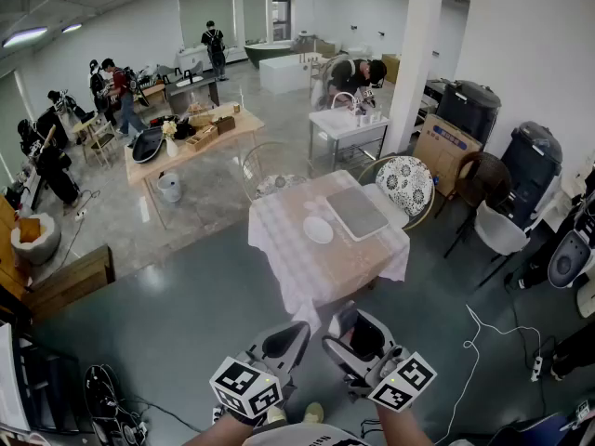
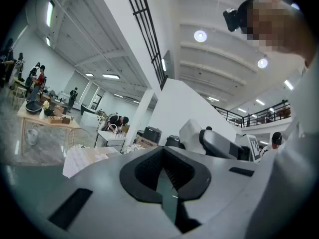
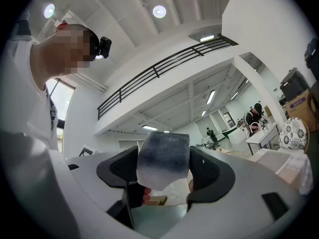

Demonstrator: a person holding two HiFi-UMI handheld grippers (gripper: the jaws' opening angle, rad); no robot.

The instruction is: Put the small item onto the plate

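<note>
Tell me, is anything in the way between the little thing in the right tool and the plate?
Nothing visible is. The small item sits gripped in the right tool, and only bare floor lies between it and the plate on the table.

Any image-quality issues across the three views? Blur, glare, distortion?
Head view: evenly lit, strong fisheye with the pillar leaning, plate sharp but small. Left gripper view: ceiling lamp blown out, black corners. Right gripper view: small item between the jaws soft, too near the lens; background sharp.
</note>
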